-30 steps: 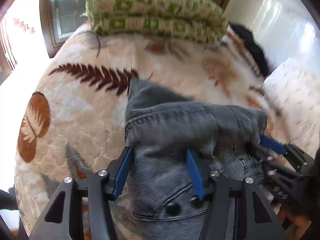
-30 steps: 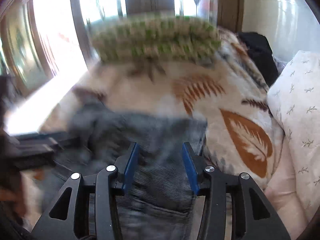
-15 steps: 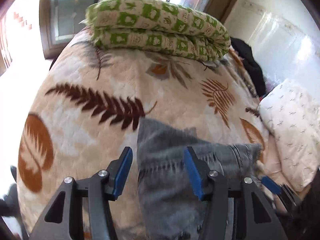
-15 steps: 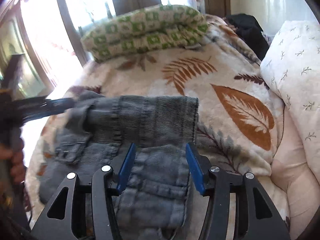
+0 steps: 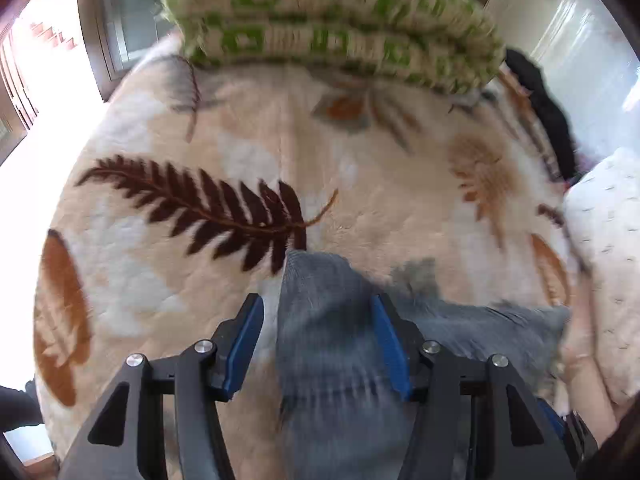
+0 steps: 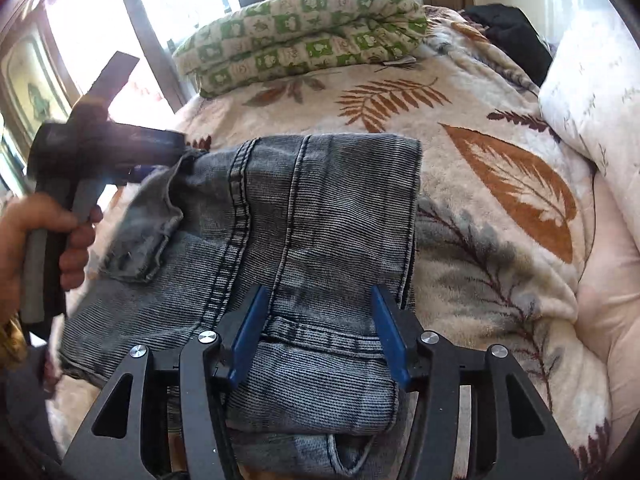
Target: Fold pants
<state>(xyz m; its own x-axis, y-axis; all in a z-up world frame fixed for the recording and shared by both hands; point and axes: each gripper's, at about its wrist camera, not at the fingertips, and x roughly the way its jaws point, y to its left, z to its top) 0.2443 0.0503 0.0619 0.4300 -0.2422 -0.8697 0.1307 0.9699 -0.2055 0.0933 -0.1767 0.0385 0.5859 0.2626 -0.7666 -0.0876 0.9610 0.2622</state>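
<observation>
The grey denim pants (image 6: 312,216) lie folded in a thick stack on the leaf-print blanket (image 6: 500,184), the top layer's fold edge at the far side. My right gripper (image 6: 316,332) is open and empty, its blue fingers (image 6: 386,332) spread just above the near part of the stack. My left gripper (image 5: 316,344) is open too, hovering over the pants (image 5: 332,360), blurred by motion. In the right wrist view the left gripper's body (image 6: 100,152) sits at the stack's far left corner, held by a hand; its tips are blurred there.
A folded green-and-white checked quilt (image 6: 304,36) lies at the far end of the bed. A white pillow (image 6: 592,92) is at the right, dark clothing (image 6: 508,36) behind it. A bright window and wooden frame (image 6: 48,76) stand to the left.
The pants leg that was lifted and carried over now lies flat on the stack. Both grippers have drawn back toward me; the left one is still moving.
</observation>
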